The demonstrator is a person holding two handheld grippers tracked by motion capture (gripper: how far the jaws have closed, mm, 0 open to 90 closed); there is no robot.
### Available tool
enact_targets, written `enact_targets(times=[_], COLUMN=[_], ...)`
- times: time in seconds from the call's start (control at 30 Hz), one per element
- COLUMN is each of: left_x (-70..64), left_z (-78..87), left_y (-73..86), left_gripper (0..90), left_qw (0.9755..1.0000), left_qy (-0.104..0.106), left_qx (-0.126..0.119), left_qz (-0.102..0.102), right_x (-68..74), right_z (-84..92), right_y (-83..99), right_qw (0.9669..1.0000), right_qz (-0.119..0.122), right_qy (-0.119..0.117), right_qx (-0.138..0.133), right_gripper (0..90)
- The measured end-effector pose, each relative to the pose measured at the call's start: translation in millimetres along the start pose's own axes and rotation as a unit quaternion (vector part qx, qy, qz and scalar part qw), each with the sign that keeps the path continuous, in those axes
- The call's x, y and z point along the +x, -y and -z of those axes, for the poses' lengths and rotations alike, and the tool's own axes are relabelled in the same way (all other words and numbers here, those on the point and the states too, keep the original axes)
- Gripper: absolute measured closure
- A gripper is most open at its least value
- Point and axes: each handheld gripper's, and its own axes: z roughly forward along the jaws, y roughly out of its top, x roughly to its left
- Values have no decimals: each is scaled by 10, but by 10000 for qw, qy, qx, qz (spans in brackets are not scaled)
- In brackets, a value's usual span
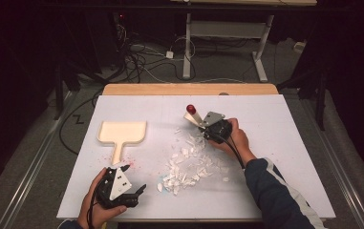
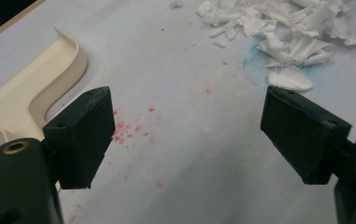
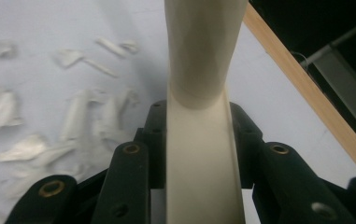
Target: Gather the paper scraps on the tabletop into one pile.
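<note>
On the white counter (image 1: 275, 157), cream dustpan (image 1: 122, 132) lies flat near spread left tongs (image 1: 134, 179); right tongs (image 1: 202, 125) pinch a cream brush handle (image 3: 199, 154) beside scattered paper scraps (image 1: 191, 164): sweep low, toward the pan.

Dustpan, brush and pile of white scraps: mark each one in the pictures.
dustpan (image 1: 122, 131), high view, on the flat cream tray.
brush (image 3: 199, 154), right gripper view, on the cream handle clamped between the jaws.
pile of white scraps (image 1: 191, 164), high view, on the middle of the heap.
</note>
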Motion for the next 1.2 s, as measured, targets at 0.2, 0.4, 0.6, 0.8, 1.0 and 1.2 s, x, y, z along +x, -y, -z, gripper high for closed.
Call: enact_targets(times=[0.2, 0.4, 0.6, 0.8, 1.0, 1.2], left_x=[-12, -42, -47, -41, -28, -16], left_z=[0, 7, 14, 26, 24, 28], left_y=[-7, -24, -32, -40, -34, -25], left_gripper=[170, 169, 170, 169, 170, 170], left_qw=[10000, 10000, 10000, 10000, 10000, 10000], left_qy=[1, 2, -1, -42, -35, -44], left_qx=[14, -25, -25, -38, -40, -36], left_qz=[-32, -32, -49, -64, -6, -6], right_x=[187, 327, 398, 299, 101, -92], right_z=[173, 363, 720, 990, 1161, 1163], right_y=[5, 79, 226, 265, 254, 356], right_qw=[9973, 9928, 9877, 9883, 9916, 9966], right_qz=[351, 702, 514, 303, 26, -265], right_qy=[-621, -943, -1376, -1281, -873, -247], right_qx=[-191, -231, -540, -764, -956, -746], right_gripper=[676, 675, 680, 681, 681, 681])
